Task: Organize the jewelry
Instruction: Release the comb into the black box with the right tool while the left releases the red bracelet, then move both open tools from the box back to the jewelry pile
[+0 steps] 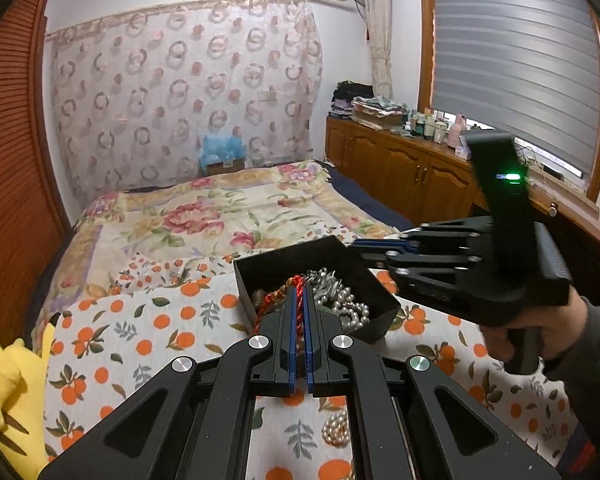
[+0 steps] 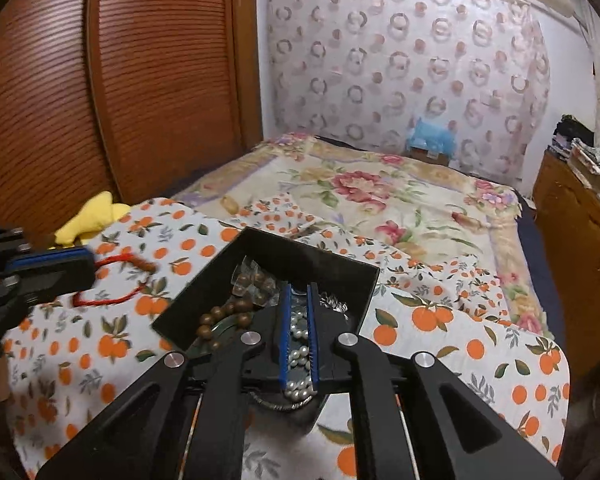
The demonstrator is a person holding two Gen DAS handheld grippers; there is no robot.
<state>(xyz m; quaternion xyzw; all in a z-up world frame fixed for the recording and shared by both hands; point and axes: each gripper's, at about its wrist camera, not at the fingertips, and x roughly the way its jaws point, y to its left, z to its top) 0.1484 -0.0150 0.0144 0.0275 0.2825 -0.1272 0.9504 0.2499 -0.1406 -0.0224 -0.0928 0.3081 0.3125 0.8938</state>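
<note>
A black open box sits on the orange-print cloth and holds pearls, brown beads and silver pieces. My left gripper is shut on a red cord bracelet just left of the box; the cord hangs from its tips in the right wrist view. My right gripper hangs over the box with its jaws narrowly apart above a pearl strand; I cannot tell whether it grips anything. In the left wrist view it sits at the box's right rim.
A pearl cluster lies on the cloth under my left gripper. A yellow plush toy lies at the left. A floral quilt lies beyond. A wooden cabinet stands at the right.
</note>
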